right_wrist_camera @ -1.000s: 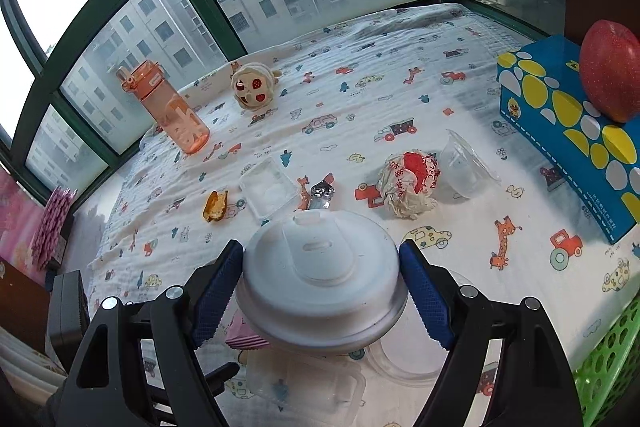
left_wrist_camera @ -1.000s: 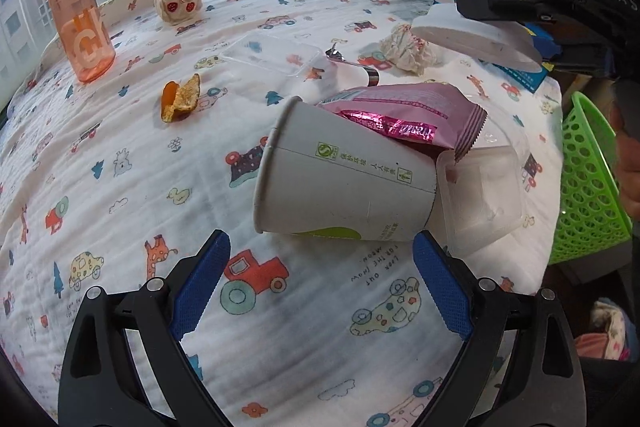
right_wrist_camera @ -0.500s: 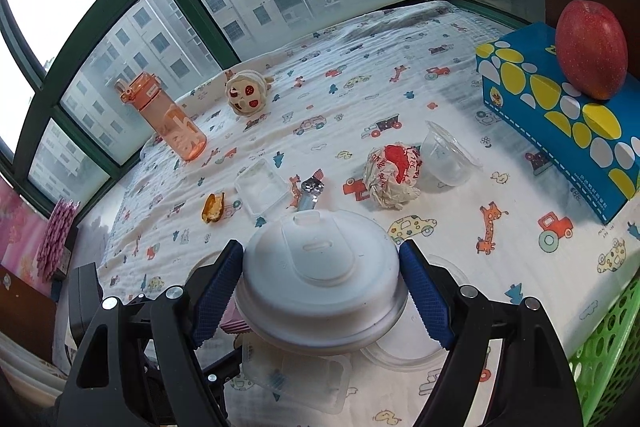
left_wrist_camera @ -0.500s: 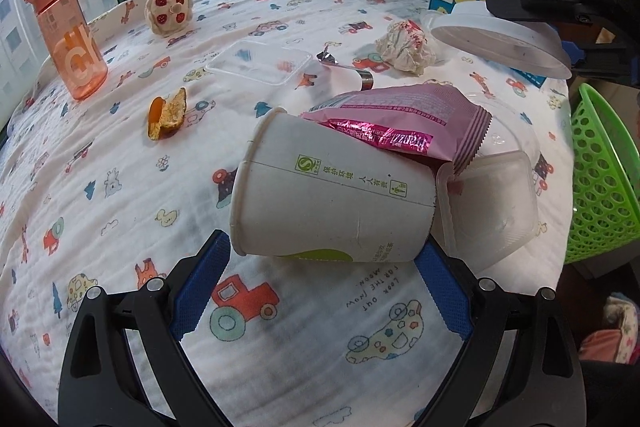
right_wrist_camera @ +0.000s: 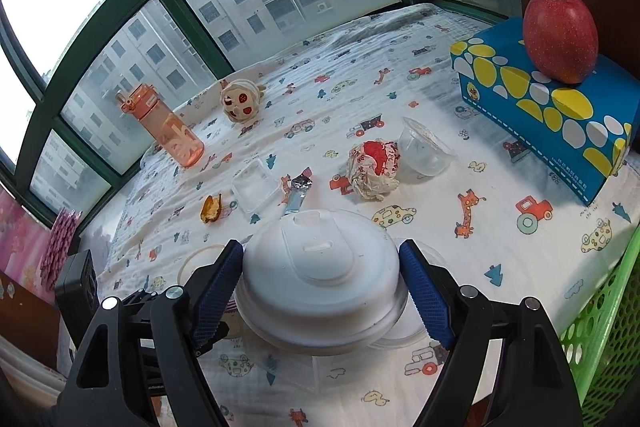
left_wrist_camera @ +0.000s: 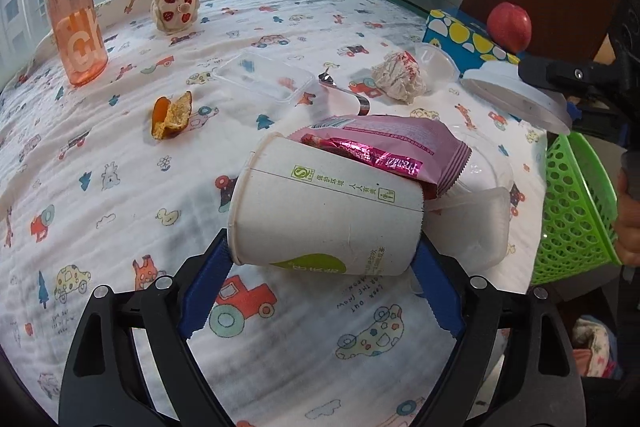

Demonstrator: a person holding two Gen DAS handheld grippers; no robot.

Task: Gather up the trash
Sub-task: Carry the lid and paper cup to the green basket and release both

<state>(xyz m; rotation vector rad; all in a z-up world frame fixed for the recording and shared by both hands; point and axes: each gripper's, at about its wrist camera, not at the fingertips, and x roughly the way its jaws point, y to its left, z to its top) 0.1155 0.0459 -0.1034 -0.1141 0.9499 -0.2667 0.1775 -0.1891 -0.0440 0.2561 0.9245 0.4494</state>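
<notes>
Right gripper (right_wrist_camera: pixel 320 291) pinches a white plastic lid (right_wrist_camera: pixel 320 279) above the tabletop's near edge, beside the green basket (right_wrist_camera: pixel 600 339); next, probably carry it over and release. Left gripper (left_wrist_camera: pixel 320 279), spread, straddles the tipped paper cup (left_wrist_camera: pixel 324 223) by that edge; next, squeeze gently.

Matt paper cup (left_wrist_camera: pixel 326 223) — glossy foil wrapper (left_wrist_camera: pixel 384 151) — soft quilted cloth (left_wrist_camera: pixel 120 187).

ahead of left gripper (left_wrist_camera: pixel 322 285): cup (left_wrist_camera: pixel 326 217), wrapper (left_wrist_camera: pixel 384 151), tub (left_wrist_camera: pixel 468 227) block | left of them: bare cloth (left_wrist_camera: pixel 100 187)
</notes>
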